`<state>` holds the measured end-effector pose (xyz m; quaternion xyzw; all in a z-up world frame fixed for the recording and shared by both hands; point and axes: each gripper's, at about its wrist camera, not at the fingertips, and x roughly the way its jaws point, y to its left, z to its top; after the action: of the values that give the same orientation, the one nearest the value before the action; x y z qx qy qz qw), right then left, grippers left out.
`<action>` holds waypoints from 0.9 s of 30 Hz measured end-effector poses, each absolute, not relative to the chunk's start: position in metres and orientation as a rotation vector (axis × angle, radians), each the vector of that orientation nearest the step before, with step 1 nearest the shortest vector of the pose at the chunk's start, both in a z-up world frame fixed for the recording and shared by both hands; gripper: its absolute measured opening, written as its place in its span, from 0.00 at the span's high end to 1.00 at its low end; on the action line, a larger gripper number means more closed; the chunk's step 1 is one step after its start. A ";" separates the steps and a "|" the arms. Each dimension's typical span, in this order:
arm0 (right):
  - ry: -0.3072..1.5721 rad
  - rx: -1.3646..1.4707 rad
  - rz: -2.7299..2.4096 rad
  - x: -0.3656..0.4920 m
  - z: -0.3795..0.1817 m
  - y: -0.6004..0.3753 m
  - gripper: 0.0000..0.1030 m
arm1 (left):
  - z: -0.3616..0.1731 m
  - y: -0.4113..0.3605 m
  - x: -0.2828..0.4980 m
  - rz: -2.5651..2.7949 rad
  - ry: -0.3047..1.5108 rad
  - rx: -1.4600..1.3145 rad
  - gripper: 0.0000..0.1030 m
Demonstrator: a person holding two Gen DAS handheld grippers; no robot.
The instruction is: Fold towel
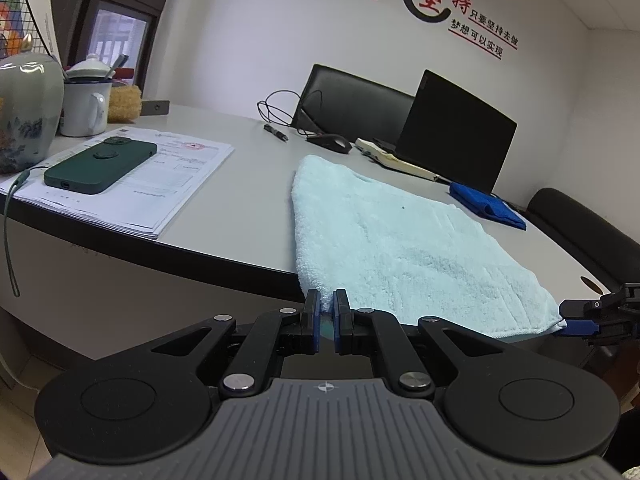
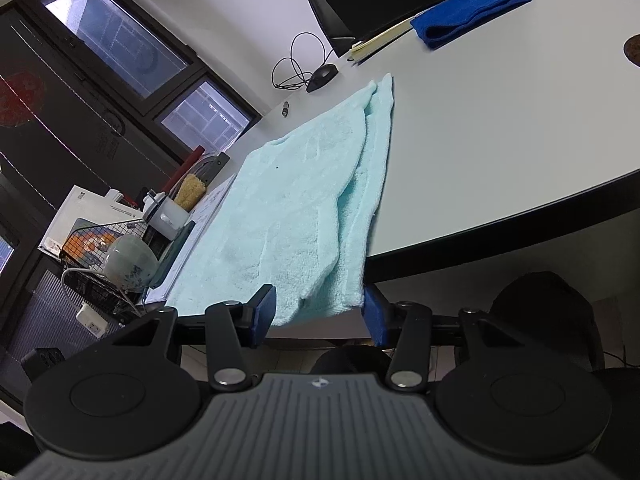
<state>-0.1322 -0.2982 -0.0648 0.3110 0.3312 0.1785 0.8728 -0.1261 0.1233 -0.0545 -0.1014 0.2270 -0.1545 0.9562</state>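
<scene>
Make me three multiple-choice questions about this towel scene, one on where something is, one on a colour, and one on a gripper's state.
1. Where does the phone lie?
A. on the papers
B. on the towel
C. on the laptop

2. What colour is the small folded cloth near the laptop?
A. red
B. dark blue
C. white

3. How does the right gripper stand at the towel?
A. shut away from it
B. open, with the near corner between its fingers
C. out of view

Answers:
1 A, since the green phone rests on the printed sheets left of the towel.
2 B, since the cloth by the laptop is deep blue, unlike the pale blue towel.
3 B, since the right wrist view shows a wide gap between the pads with the towel's overhanging corner in it, while the left gripper is pinched on the other corner.
</scene>
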 end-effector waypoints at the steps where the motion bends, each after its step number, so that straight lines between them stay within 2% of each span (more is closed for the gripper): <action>1: 0.697 0.651 0.370 -0.131 -0.065 -0.299 0.80 | -0.054 0.123 -0.126 -0.313 0.458 -0.205 0.93; 2: 0.704 0.656 0.370 -0.130 -0.066 -0.299 0.87 | -0.054 0.123 -0.127 -0.312 0.456 -0.204 0.93; 5: 0.704 0.657 0.381 -0.131 -0.066 -0.300 0.89 | -0.053 0.121 -0.128 -0.313 0.446 -0.196 0.93; 17: 0.610 0.709 0.473 -0.138 -0.035 -0.319 0.90 | -0.033 0.118 -0.137 -0.335 0.332 -0.248 0.93; 27: 0.537 0.819 0.520 -0.109 -0.017 -0.333 0.90 | -0.013 0.110 -0.113 -0.310 0.261 -0.314 0.93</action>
<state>-0.1090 -0.3332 -0.0166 0.3890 0.2550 0.2470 0.8501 -0.1127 0.1100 -0.0128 -0.1553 0.1289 -0.1535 0.9673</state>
